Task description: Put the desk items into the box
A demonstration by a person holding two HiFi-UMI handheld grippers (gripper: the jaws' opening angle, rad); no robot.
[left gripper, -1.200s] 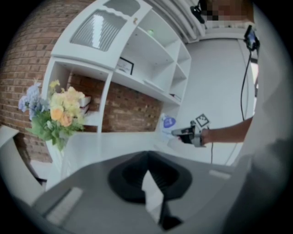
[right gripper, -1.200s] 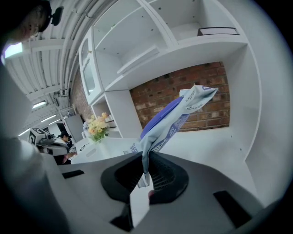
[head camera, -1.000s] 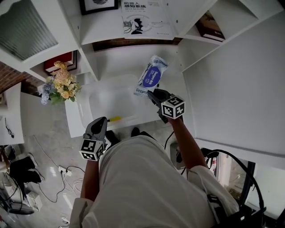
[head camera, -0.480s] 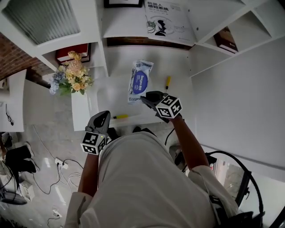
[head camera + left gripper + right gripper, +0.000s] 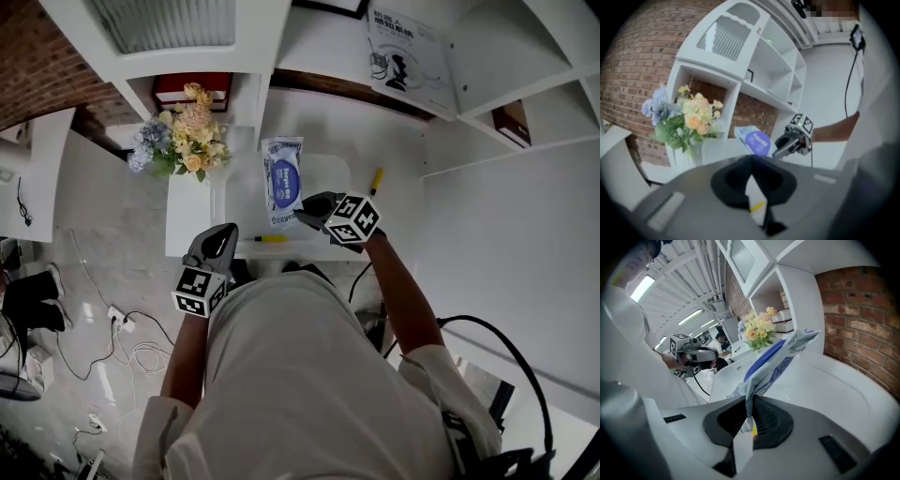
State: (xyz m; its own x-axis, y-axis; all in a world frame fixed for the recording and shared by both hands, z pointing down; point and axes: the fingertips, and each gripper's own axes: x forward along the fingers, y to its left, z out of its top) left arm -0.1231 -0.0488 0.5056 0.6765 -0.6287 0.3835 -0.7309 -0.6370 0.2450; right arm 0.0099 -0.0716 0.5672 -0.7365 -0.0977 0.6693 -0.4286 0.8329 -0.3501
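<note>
Right gripper (image 5: pixel 749 401) is clamping its jaws almost fully together on the bottom edge of the wipes packet (image 5: pixel 776 359), with only the thin wrapper between the pads. In the right gripper view the blue-and-white packet is sticking out from the jaws toward 1 o'clock. In the head view this gripper (image 5: pixel 312 208) is sitting at 5 o'clock of the packet (image 5: pixel 282 178), which is hanging over the translucent box (image 5: pixel 330 173) on the white desk (image 5: pixel 375 131). Whether the packet is touching the box cannot be told.

Left gripper (image 5: pixel 750 161) is holding its jaws together with nothing between them. In the head view it (image 5: pixel 218 242) is hovering at 7 o'clock of the packet, near the desk's front edge.

A yellow pen (image 5: pixel 272 239) is lying at 6 o'clock of the packet, between the two grippers. A yellow-handled tool (image 5: pixel 376 180) is lying at 3 o'clock, just beside the box. The flowers (image 5: pixel 183 141) are standing at 10 o'clock of the packet, with a red book (image 5: pixel 192 86) on the shelf behind them at 11 o'clock. A printed booklet (image 5: pixel 408 56) is resting at 1 o'clock, well apart from the packet.
</note>
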